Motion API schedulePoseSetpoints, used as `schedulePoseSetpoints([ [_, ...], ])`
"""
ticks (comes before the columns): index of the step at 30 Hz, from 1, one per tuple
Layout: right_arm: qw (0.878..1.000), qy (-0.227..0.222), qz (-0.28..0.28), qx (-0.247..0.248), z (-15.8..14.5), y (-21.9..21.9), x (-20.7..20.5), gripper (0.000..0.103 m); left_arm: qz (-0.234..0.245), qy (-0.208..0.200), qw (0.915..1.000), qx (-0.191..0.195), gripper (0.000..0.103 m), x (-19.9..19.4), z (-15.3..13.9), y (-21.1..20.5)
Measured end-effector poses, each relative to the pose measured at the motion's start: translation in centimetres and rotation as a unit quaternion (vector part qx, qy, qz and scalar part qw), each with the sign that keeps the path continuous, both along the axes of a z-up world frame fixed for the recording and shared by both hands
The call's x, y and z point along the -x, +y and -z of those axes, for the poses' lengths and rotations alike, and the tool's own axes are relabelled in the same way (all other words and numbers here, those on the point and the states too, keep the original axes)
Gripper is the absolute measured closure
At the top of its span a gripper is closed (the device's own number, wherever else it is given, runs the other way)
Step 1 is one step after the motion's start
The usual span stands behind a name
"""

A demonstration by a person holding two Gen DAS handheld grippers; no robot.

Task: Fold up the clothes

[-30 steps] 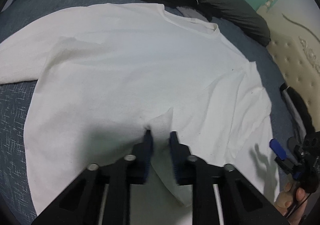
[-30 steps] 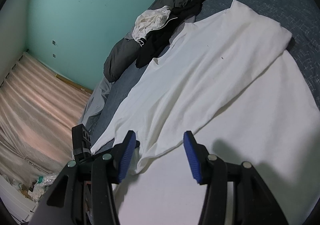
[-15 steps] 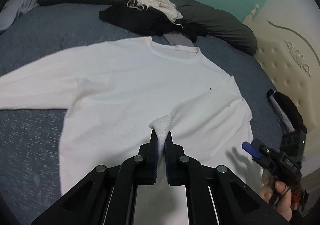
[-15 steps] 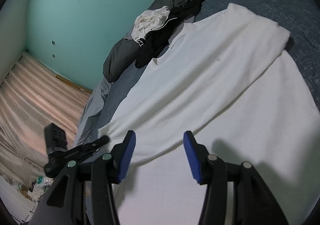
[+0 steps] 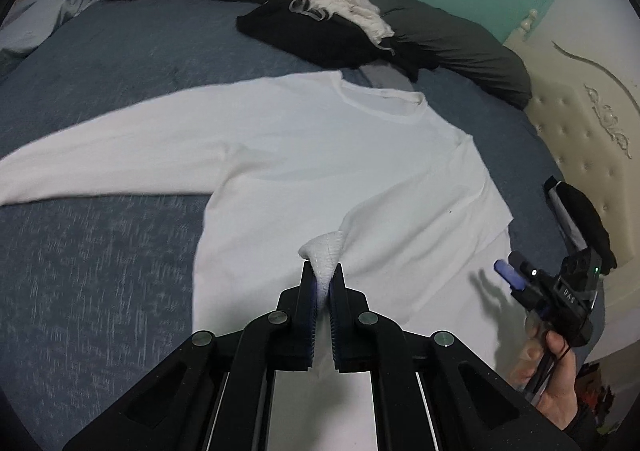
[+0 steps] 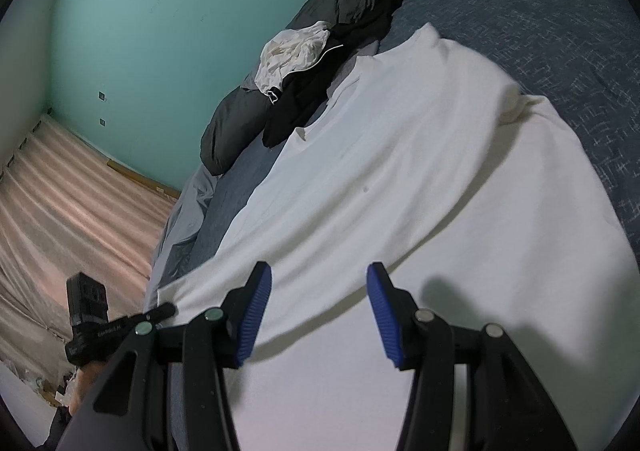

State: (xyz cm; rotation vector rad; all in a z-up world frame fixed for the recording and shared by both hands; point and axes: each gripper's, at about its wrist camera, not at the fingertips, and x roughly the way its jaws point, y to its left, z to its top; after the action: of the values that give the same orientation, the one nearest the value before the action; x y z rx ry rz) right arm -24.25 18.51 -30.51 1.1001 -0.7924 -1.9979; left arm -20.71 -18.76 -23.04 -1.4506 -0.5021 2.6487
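Shirt (image 5: 320, 155), one, white; left tool (image 5: 322, 283) clamped on its cuff (image 5: 323, 253), right tool (image 6: 318, 295) agape.

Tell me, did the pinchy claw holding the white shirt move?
Yes. The left gripper pulled back from the black clothes, lifting the white shirt.

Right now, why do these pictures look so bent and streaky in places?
Left wrist view: fisheye bends the blue bedspread and darkens corners; its near part is motion-streaked; the right gripper casts a shadow on the white shirt. Right wrist view: the shirt's near part blurs pale.
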Motion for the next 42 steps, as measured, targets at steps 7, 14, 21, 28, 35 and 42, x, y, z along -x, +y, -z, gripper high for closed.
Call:
schedulePoseSetpoints([
  [7,1.000,-0.002,0.002,-0.001,0.1,0.0,0.1,0.053,-0.018,-0.029,0.9991,-0.026,0.098,-0.6,2.8,-0.9],
  [14,1.000,-0.006,0.006,-0.004,0.3,0.1,0.2,0.053,-0.032,-0.045,0.9977,-0.038,0.097,-1.6,4.9,-1.6],
  [21,1.000,-0.006,0.003,-0.007,0.4,-0.2,0.2,0.053,-0.071,-0.053,0.9950,-0.045,0.091,-1.3,7.0,-3.8],
  [28,1.000,-0.007,0.005,-0.003,0.5,-0.1,0.3,0.053,-0.093,-0.050,0.9939,-0.031,0.083,-3.0,6.7,-5.1],
  [35,1.000,-0.005,0.003,-0.001,0.2,-0.2,0.2,0.053,-0.072,-0.061,0.9941,-0.053,0.083,-3.9,7.0,-3.5],
  [42,1.000,-0.006,0.003,0.004,0.2,-0.2,0.2,0.053,-0.063,-0.080,0.9924,-0.069,0.082,-4.1,8.6,-1.1],
])
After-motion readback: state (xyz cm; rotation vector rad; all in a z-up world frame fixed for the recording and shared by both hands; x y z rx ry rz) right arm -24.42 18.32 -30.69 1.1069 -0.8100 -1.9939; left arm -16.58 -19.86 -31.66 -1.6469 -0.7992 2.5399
